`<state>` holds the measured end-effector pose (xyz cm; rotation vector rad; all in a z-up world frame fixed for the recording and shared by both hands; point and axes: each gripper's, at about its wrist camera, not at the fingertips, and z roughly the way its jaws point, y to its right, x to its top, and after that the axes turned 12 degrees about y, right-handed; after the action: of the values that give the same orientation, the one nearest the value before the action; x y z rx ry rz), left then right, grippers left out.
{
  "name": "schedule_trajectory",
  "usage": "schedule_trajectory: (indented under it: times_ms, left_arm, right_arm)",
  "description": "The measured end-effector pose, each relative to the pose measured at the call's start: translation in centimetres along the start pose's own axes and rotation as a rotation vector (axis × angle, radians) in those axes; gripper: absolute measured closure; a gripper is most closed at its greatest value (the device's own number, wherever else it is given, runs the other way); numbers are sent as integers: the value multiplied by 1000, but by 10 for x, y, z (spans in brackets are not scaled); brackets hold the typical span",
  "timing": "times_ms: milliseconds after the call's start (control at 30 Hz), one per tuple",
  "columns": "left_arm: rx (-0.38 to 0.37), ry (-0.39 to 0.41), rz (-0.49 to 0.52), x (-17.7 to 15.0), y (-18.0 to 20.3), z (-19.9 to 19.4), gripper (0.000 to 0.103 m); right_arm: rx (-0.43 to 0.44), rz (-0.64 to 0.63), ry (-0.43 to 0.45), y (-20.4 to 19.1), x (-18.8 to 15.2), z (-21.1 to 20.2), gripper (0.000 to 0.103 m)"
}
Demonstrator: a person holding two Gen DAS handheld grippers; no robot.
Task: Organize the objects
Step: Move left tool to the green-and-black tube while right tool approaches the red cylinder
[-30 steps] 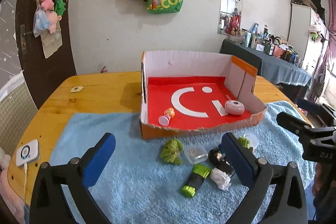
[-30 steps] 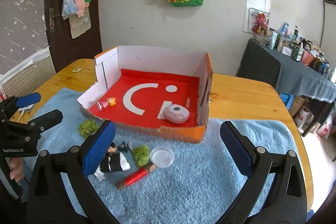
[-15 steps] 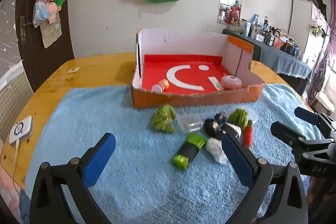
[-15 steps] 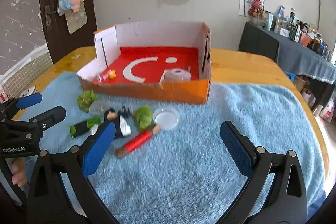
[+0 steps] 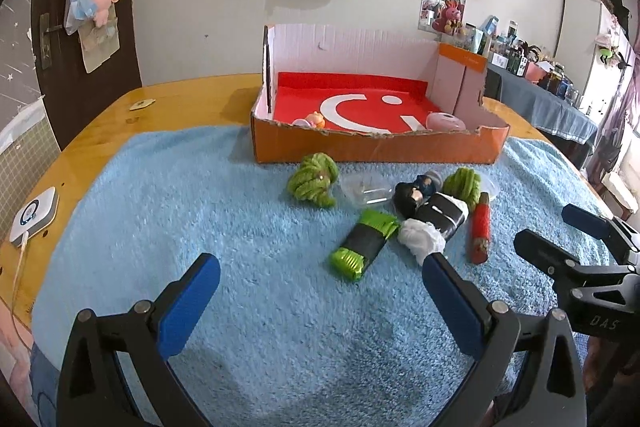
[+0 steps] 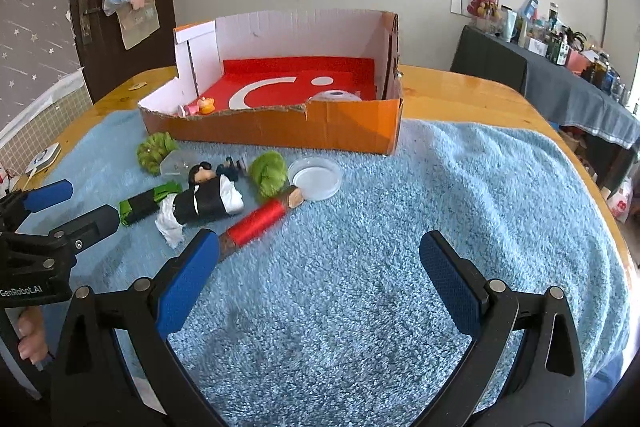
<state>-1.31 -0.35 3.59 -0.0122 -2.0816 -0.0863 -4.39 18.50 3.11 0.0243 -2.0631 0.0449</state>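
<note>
An open orange cardboard box (image 5: 376, 147) (image 6: 288, 131) with a red floor stands on a blue towel (image 5: 240, 227) (image 6: 440, 207). It holds a pink round case (image 5: 444, 123) and a small orange toy (image 5: 314, 119). In front lie two green yarn bundles (image 5: 314, 181) (image 5: 464, 183), a clear lid (image 6: 316, 177), a black-and-white doll (image 5: 436, 215) (image 6: 208, 201), a green-black packet (image 5: 364, 243) and a red spool (image 5: 480, 231) (image 6: 260, 221). My left gripper (image 5: 320, 295) and right gripper (image 6: 320, 275) are open and empty, low over the towel, short of the pile.
The towel covers a wooden table (image 5: 120, 115). A white device (image 5: 34, 215) with a cable lies at the table's left edge. A dark-clothed side table (image 6: 560, 87) with bottles stands to the right. Bags hang on the wall behind.
Both grippers have dropped lower and drawn back toward the towel's near side. The box and pile now appear farther and flatter. Nothing was grasped.
</note>
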Motion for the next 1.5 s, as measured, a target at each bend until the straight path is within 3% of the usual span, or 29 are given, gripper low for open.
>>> schedule_trajectory:
  times_ms: [367,700,1067,1300,1433,1500]
  left_arm:
    - [1,-33,1,-3,-7,10,0]
    - [5,-52,3,-3,-16,20,0]
    - [-54,-75,29,1,-10,32,1]
    - [-94,-113,51,4,-6,45,11]
    - [-104,-117,86,6,-2,50,22]
    - [-120,-120,92,8,-1,52,28]
  right_arm:
    - [35,-18,-54,-12,-4,16,1]
    - [13,-62,-120,-23,-8,35,1]
    - [-38,39,-105,26,-7,12,1]
    - [12,10,-108,14,3,22,1]
    - [4,-38,-119,5,5,33,3]
    - [16,-42,-124,3,7,38,18]
